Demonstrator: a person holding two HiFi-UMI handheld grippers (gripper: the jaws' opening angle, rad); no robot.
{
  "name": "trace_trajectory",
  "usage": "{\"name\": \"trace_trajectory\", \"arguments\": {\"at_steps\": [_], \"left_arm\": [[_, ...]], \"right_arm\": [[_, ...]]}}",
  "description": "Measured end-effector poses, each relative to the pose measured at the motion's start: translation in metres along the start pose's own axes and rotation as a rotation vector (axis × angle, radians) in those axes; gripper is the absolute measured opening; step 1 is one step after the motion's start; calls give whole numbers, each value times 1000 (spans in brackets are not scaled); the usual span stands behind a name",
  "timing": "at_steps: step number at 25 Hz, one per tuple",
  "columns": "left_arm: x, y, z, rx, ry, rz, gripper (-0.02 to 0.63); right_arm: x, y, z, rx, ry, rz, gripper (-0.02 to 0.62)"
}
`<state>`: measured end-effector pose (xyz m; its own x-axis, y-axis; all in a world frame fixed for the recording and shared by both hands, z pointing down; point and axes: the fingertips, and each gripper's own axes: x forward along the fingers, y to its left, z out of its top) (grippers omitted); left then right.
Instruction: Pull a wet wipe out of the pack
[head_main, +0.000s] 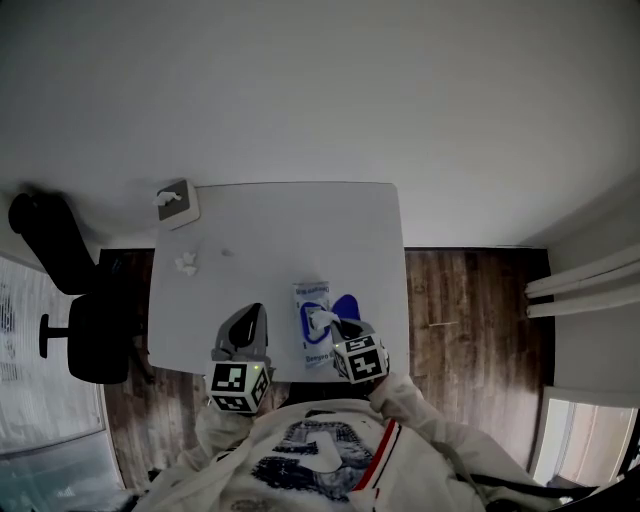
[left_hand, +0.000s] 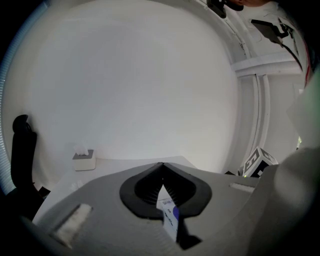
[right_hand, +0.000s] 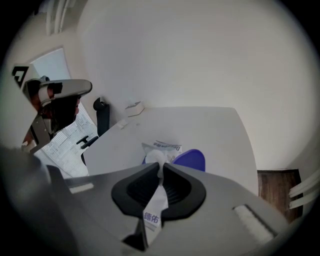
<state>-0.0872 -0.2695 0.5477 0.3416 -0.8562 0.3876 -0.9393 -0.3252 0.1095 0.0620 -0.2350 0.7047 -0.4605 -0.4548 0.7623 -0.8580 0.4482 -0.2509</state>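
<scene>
Pinching the wet wipe (right_hand: 156, 157), the right gripper (right_hand: 161, 167) hangs over the pack (right_hand: 166, 147).

Left tongs (left_hand: 161, 163) closed; right tongs (right_hand: 160, 167) angled down, pinching wet wipe (right_hand: 154, 156).

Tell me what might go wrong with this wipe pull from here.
1. Nothing pins the pack: the left gripper, shut on a white-and-blue slip, sits beside it, so the pack may lift as the right gripper pulls.
2. The right gripper pinches only a narrow twist of the wipe at its tips, which may slip or tear.
3. The pack lies near the front edge of the table and could slide off.
</scene>
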Motion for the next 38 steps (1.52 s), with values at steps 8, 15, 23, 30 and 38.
{"name": "trace_trajectory", "arguments": {"at_steps": [8, 15, 23, 30, 38], "left_arm": [[12, -33, 16, 22, -26, 14, 5], [21, -60, 30, 44, -67, 24, 5], [30, -85, 51, 97, -126, 42, 5], [28, -95, 84, 158, -178, 56, 5], [15, -102, 128, 185, -262, 32, 5]], "right_arm": [[-27, -25, 18, -2, -65, 28, 20], [-56, -56, 34, 8, -150, 16, 20], [-102, -92, 71, -31, -319, -74, 18], [-153, -107, 116, -74, -499, -143, 17], [-225, -104, 161, -98, -716, -223, 15]]}}
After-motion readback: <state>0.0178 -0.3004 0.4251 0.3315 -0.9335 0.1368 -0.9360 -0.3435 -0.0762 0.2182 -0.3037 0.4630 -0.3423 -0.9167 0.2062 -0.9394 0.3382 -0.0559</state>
